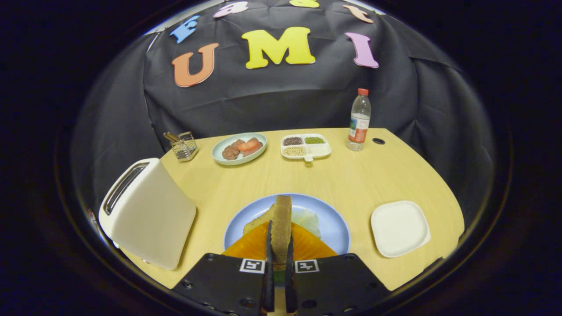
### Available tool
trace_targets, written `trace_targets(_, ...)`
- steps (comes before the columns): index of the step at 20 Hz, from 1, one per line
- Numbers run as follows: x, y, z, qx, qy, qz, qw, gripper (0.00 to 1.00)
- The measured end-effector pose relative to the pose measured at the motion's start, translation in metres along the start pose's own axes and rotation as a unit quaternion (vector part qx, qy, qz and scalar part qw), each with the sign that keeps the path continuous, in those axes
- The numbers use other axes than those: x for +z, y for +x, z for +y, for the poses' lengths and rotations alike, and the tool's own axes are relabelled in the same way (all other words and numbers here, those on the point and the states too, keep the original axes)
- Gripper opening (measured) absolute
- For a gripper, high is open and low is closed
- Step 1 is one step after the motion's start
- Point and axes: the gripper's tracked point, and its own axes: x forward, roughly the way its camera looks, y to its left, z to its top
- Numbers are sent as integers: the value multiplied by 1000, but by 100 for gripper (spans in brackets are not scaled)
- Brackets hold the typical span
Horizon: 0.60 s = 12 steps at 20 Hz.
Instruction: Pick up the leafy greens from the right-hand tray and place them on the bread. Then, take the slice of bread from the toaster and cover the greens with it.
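Gripper view: the blue plate (336,226) holds bread (257,220), pale greens (307,219) and an orange slice (254,245); the white tray (399,228) to the right lies bare. The gripper (278,245) is clamped on an upright bread slice (282,224) above that plate, toaster (147,213) to the left.

Matt wood-look table (351,175); seemingly glossy plastic toaster (149,215).

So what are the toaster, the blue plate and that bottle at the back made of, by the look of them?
The toaster looks like smooth matte cream plastic, with no metallic shine. The blue plate, beneath the bread slice the gripper is shut on, shows an even satin finish: plastic or glazed ceramic, I cannot tell. The bottle is see-through, likely thin clear plastic.
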Motion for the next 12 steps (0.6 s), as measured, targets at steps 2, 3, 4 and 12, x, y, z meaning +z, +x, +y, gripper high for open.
trace_targets(2, -5, 6, -9, -3, 2, 11, 1000, 12)
trace_targets(3, -8, 9, -12, -3, 4, 16, 1000, 15)
trace_targets(4, -11, 11, -16, -2, 6, 19, 1000, 15)
trace_targets(12, -20, 15, -40, -11, 5, 24, 1000, 35)
